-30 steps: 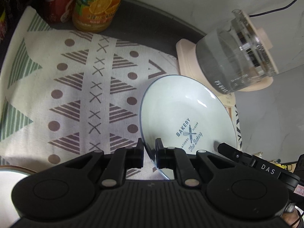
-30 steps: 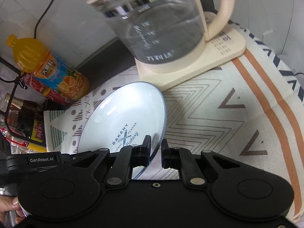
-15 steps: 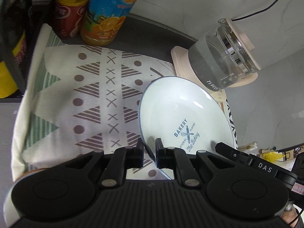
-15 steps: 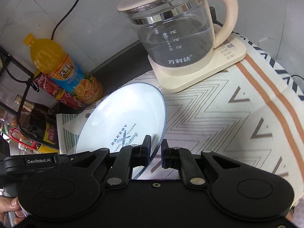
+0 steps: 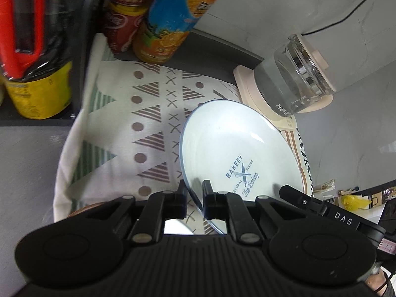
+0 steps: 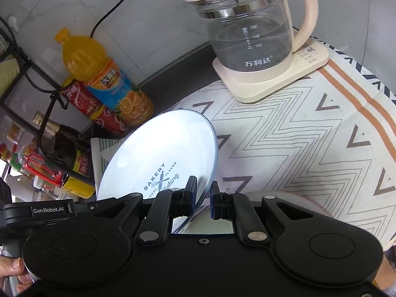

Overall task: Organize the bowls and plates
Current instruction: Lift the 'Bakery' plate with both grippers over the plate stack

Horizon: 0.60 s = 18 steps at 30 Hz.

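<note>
White plate (image 5: 230, 148) with thin blue rim and "BAKERY" print, tilted above the patterned cloth (image 5: 148, 128); left gripper (image 5: 194, 199) and right gripper (image 6: 203, 196) jaws pinch opposite rim edges. Kettle (image 6: 250, 32) behind plate, bottles (image 6: 104, 79) at far left; bare cloth between.

The plate (image 5: 237, 148) carries blue print: "BAKERY", "NATURAL FLAVOR" and "The Baking" around a crossed whisk and rolling pin. The glass kettle (image 6: 250, 27) bears white Chinese characters, "万利达", under a column of level marks too small to read. One claw's arm reads "DAS" (image 5: 342, 214); the other's reads "GenRobot.AI" (image 6: 48, 210). The bottle labels are illegible.
</note>
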Motion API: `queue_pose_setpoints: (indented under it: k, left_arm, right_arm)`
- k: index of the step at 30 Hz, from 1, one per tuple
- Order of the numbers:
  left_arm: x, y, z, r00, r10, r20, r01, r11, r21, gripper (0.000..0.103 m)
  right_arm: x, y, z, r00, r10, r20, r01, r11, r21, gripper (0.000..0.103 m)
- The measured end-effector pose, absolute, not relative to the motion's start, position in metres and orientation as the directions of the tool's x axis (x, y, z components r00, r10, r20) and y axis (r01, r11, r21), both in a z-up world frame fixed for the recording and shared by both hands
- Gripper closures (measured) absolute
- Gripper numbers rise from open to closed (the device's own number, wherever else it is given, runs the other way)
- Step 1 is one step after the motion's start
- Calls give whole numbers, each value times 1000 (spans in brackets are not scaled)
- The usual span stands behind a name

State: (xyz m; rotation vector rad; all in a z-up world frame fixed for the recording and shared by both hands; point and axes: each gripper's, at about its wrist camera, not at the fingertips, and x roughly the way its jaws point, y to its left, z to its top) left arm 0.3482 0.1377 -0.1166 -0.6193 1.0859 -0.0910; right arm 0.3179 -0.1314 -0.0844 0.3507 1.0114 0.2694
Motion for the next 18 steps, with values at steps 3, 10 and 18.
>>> queue_pose_setpoints:
  k: [3,10,18]
  left_arm:
    - [339,143,-115,494,-352,-795,-241,823,-514,93]
    - [310,151,-109,524,-307,-794,-297,808,-509,93]
    - [264,153,-108,548,-251,-798,-385,772,-507,93]
  right_arm:
    - [313,-123,-82,501,382,-777,-83,914,397,93]
    - [304,-108,-79,484,409,-774,-148,910,388,92]
    - [285,-97,-79,445,454,-772,-242,891,384,92]
